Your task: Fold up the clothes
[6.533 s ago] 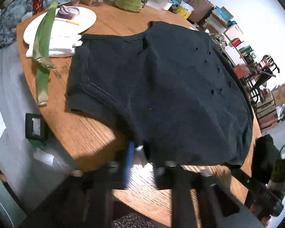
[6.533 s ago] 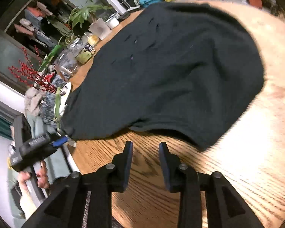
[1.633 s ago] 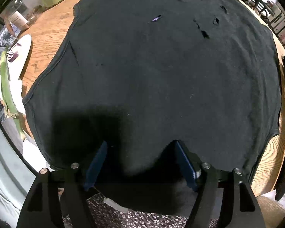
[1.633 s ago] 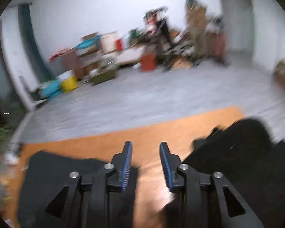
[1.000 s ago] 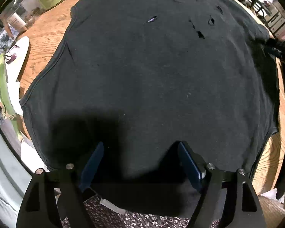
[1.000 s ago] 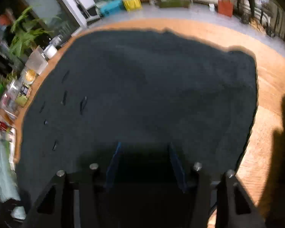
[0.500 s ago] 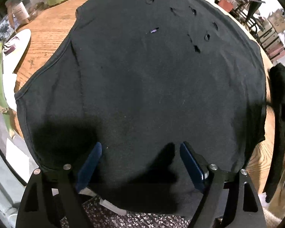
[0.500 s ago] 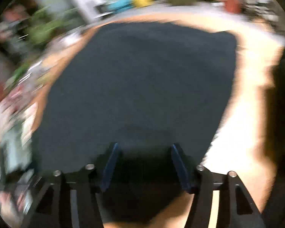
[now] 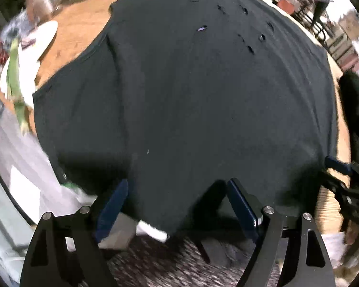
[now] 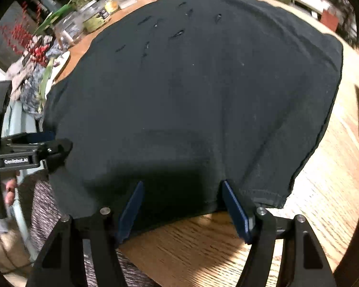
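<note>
left wrist: plate [image 9: 44, 37] beside shirt [image 9: 191, 95]

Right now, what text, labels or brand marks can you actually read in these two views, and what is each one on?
"GenRobot.AI": white lettering on the black body of the left gripper, seen in the right wrist view.
Jar labels at the table's far edge: too blurred to read.
Black shirt: no print visible.

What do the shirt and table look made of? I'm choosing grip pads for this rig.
Shirt: black matte knit, probably cotton jersey; it drapes limply off the near edge, has a stitched hem and small ragged holes. Table: wood or wood veneer, with open oak-like grain and an orange-brown, lightly glossy finish. Solid or veneer cannot be told.
</note>
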`<state>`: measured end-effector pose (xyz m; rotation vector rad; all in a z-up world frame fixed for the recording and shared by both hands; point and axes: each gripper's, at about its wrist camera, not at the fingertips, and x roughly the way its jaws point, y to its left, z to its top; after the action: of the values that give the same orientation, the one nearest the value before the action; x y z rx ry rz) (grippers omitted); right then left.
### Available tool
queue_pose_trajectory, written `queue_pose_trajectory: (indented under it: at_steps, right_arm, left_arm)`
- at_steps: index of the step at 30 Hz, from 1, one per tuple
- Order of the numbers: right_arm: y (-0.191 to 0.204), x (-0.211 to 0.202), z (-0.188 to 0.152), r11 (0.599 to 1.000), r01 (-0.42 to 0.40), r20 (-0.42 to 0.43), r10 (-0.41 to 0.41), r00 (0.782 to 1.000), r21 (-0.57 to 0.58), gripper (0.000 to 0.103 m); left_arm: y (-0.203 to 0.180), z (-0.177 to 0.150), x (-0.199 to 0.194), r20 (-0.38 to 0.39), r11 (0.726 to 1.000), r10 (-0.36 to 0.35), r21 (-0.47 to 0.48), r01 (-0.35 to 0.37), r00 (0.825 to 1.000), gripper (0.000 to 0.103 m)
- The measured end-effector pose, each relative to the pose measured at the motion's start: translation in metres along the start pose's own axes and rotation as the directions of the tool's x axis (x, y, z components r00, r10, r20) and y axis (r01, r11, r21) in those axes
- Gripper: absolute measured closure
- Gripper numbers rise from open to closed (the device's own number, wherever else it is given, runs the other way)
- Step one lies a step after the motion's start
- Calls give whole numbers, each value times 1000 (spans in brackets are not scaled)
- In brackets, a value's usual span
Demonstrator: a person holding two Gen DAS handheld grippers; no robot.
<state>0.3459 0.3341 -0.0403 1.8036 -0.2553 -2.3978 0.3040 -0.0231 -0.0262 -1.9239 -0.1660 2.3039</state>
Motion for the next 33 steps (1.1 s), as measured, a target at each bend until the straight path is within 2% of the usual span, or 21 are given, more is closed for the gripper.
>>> queue_pose_trajectory:
  at_steps: [2,3,5,7,8,10,12,13,14,15,17,19,21,22,23,25,28,31,33]
  right_arm:
    - [-4,-10,-4,996,-69,-11,70,998,55,44]
    - [-2,-15,-8,988,-143,-17,145,989,64,45]
    - [7,-25,-21,952,-301,-38,304,952,58,46]
    - [17,-32,-42,904,-426,-80,427,901,35,45]
    - [20,-33,-52,882,-470,-105,470,876,26,41]
    - [28,-26,-67,873,-488,-142,486,862,21,31]
    - [39,-7,-65,888,-457,-162,458,874,48,34]
    - [45,4,-62,897,-438,-172,442,880,63,44]
    - [51,14,-60,905,-419,-181,426,887,78,62]
    - [55,22,-56,906,-412,-184,423,887,100,67]
    - [59,28,-54,915,-393,-189,404,895,96,84]
    - [65,33,-56,938,-338,-226,346,911,73,88]
    - [58,29,-61,948,-310,-252,317,914,66,85]
    - [45,22,-62,950,-304,-257,311,915,70,72]
    - [38,19,-65,946,-311,-235,325,916,95,55]
    - [26,15,-68,926,-341,-168,366,915,161,43]
    - [16,11,-68,883,-403,-79,432,899,240,36]
    - [31,16,-62,904,-377,-96,402,911,202,32]
    - [36,17,-60,920,-348,-120,372,921,181,29]
  left_arm:
    - [18,-10,-9,27,995,-73,-60,74,997,20]
    - [21,-13,-15,37,991,-106,-77,109,994,20]
    - [19,-15,-28,46,981,-166,-91,170,985,21]
    - [16,-17,-40,56,967,-225,-105,230,973,21]
    - [15,-18,-46,61,959,-254,-112,260,965,21]
    - [13,-19,-59,72,939,-312,-125,319,947,21]
    - [10,-21,-71,84,916,-368,-137,377,926,21]
    - [9,-22,-77,90,903,-396,-143,405,914,21]
    - [5,-21,-83,96,899,-404,-142,414,910,21]
    - [-2,-19,-88,103,903,-396,-136,407,913,21]
    - [-9,-20,-97,150,929,-333,-117,351,931,21]
    - [-21,-24,-107,223,956,-259,-83,283,940,21]
    - [-32,-24,-112,304,975,-195,-40,217,932,21]
    - [-37,-26,-114,337,982,-173,-18,190,926,21]
    - [-43,-28,-113,361,986,-155,3,165,919,21]
    - [-54,-33,-113,393,991,-132,38,127,910,21]
    - [-67,-44,-110,414,991,-134,79,112,900,21]
    - [-67,-57,-116,427,988,-145,109,109,892,21]
    - [-70,-61,-118,453,989,-122,130,70,883,21]
